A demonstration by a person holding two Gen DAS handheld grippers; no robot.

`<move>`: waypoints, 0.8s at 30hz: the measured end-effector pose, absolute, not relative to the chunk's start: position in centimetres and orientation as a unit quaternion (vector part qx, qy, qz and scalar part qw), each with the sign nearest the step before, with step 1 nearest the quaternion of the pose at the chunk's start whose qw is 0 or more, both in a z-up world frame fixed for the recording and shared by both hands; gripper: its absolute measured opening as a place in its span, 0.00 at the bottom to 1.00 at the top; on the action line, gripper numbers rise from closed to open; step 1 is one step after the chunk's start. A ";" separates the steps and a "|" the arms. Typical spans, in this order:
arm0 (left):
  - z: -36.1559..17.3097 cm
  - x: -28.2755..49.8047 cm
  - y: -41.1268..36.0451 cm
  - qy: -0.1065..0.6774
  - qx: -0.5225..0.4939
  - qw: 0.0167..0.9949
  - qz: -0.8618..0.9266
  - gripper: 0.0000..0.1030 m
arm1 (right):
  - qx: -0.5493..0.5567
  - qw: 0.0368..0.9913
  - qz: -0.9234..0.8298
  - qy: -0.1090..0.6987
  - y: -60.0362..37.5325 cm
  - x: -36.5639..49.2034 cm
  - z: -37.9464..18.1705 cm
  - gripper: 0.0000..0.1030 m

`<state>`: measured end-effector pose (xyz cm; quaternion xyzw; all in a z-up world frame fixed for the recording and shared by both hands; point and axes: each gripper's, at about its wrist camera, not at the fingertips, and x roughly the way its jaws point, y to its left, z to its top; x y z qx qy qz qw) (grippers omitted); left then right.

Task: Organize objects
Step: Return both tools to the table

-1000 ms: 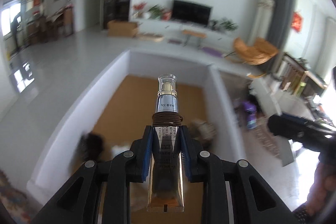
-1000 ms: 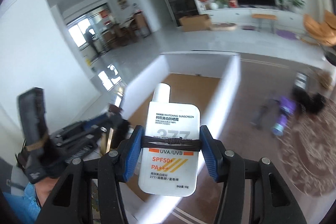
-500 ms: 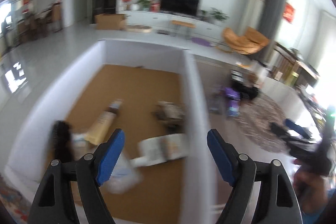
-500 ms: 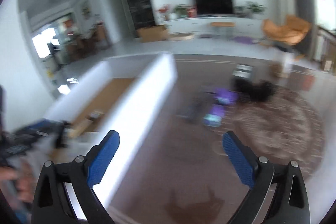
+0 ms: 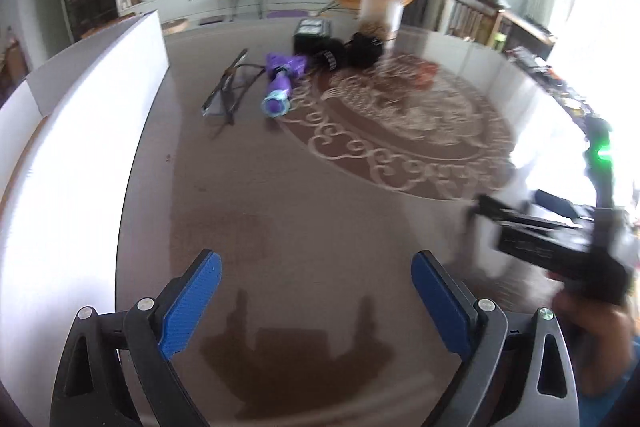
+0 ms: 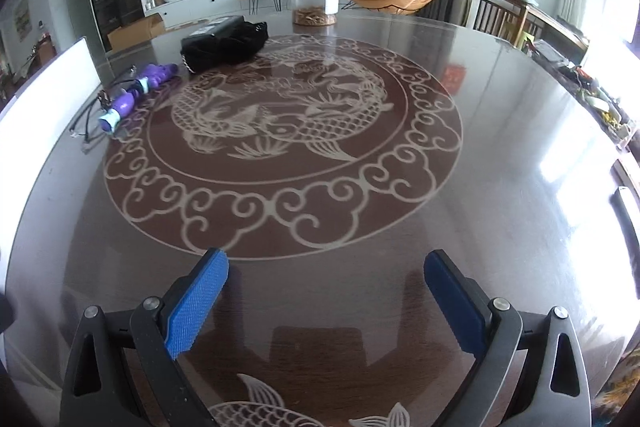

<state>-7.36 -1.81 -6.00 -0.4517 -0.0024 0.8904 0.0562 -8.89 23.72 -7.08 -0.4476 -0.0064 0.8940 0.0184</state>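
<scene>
— Looking at the far left of the dark tabletop: purple plastic bottle lying down. Light, slippery?
— Probably; take its middle. Left gripper and right gripper both gape wide, empty.

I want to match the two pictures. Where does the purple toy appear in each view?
Left wrist: purple toy upper centre-left, right of the white box.
Right wrist: purple toy far left, near the white box.
Shared landmark: black bag behind the toy.
</scene>
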 end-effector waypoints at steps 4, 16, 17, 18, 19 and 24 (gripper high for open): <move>-9.1 -8.8 -2.9 0.012 -0.464 0.022 0.886 0.94 | -0.448 0.015 0.894 -0.001 23.0 -9.2 -6.8 0.96; -9.3 -9.2 -2.5 0.013 -0.459 0.022 0.888 1.00 | -0.453 0.016 0.892 -0.001 22.7 -9.6 -7.3 1.00; -9.4 -9.4 -2.5 0.013 -0.459 0.022 0.888 1.00 | -0.453 0.016 0.892 0.000 22.7 -9.6 -7.3 1.00; -9.4 -9.3 -2.5 0.013 -0.459 0.022 0.888 1.00 | -0.453 0.016 0.892 0.000 22.7 -9.6 -7.3 1.00; -9.4 -9.2 -2.4 0.014 -0.459 0.022 0.888 1.00 | -0.453 0.016 0.892 0.000 22.7 -9.6 -7.3 1.00; -9.4 -8.6 -2.6 0.023 -0.459 0.041 0.887 1.00 | -0.453 0.019 0.891 0.001 22.6 -9.6 -7.3 1.00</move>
